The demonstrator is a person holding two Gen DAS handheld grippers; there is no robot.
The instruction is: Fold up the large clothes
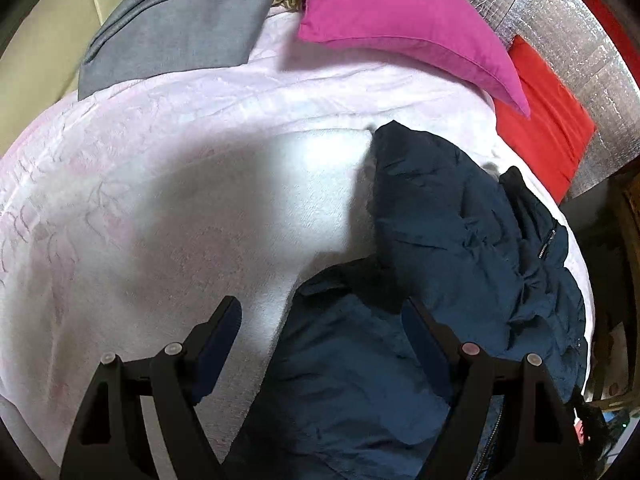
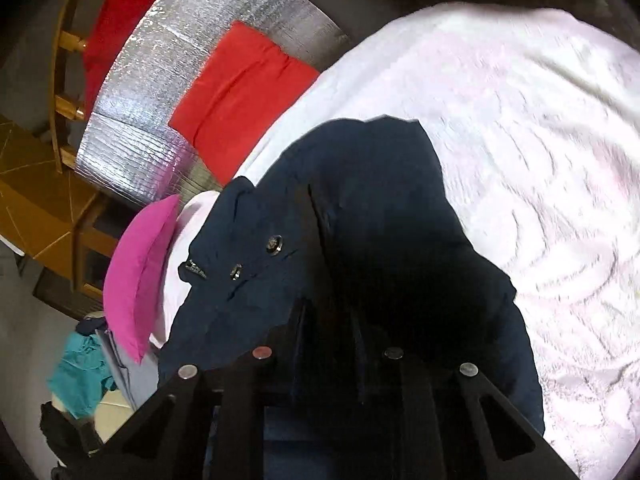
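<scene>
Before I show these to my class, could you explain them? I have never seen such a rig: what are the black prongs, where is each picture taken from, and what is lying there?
No robot arm here: a person holds a two-finger tool in each hand, and a fisheye camera on each looks along its fingers. The black prongs at the bottom of each picture are those fingers.

The left tool stands open above the edge of a dark blue jacket, gripping nothing. The right tool has its fingers close together on a fold of the same jacket, though the dark cloth hides the exact contact.

The jacket lies crumpled on a pale pink blanket. Beyond it are a magenta pillow, a red cushion against a silvery foil panel, and a grey garment.
</scene>
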